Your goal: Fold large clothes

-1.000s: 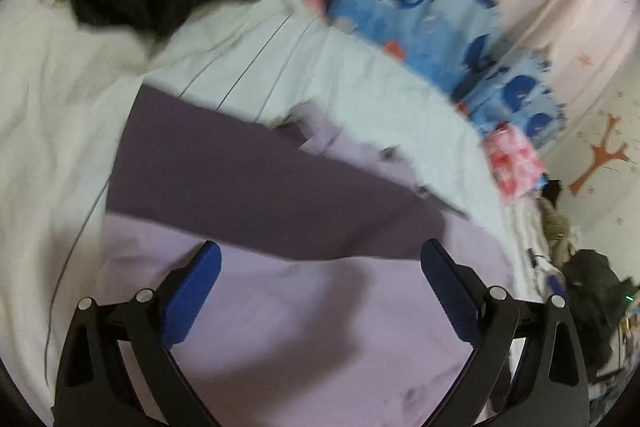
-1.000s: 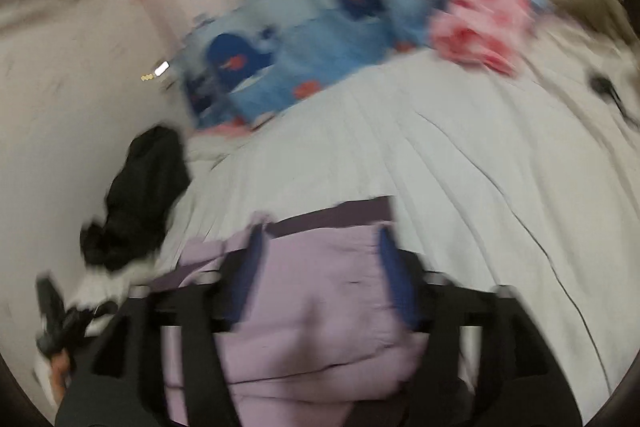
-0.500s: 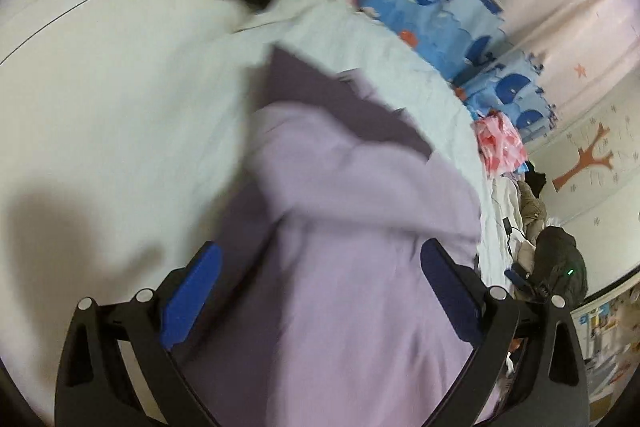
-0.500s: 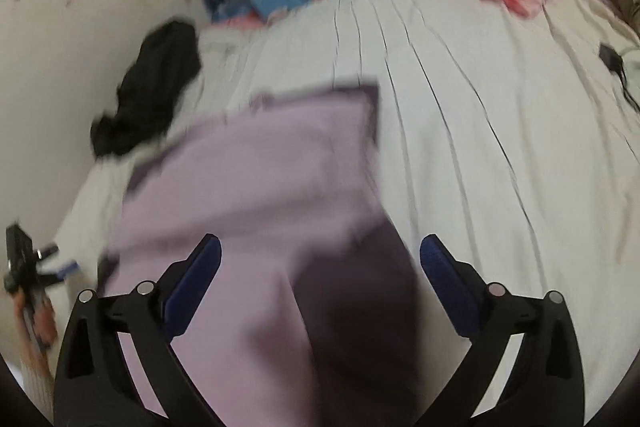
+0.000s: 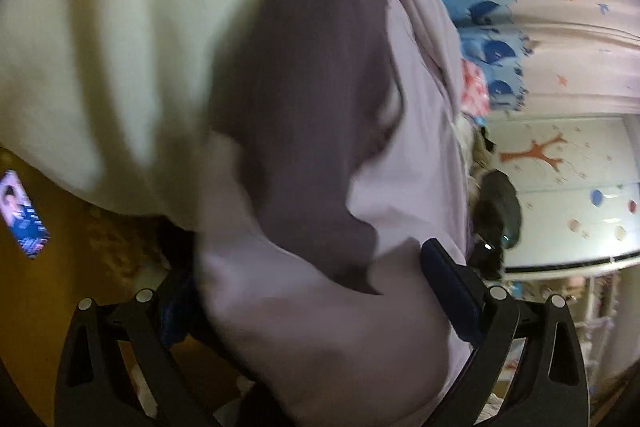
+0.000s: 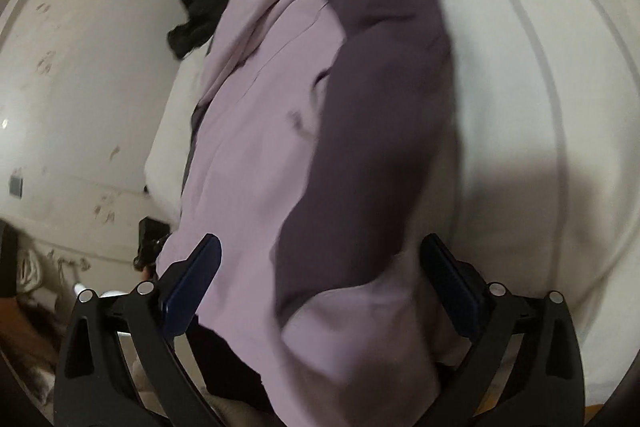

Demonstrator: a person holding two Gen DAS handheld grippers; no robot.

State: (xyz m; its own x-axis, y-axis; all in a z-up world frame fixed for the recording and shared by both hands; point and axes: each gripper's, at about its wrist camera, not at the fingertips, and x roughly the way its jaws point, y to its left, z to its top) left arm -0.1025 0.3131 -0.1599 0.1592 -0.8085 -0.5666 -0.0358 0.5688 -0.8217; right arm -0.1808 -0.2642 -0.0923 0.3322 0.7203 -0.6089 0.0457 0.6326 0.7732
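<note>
My left gripper [image 5: 308,275] and right gripper [image 6: 320,267] both stand spread wide, clamping nothing; the lilac-and-purple garment [image 6: 280,131] bulges between each pair of fingers, draped over the white bed [image 6: 540,107]. With neither of the 2 tools biting, I judge the cloth could slide off the bed edge and lose its fold.
</note>
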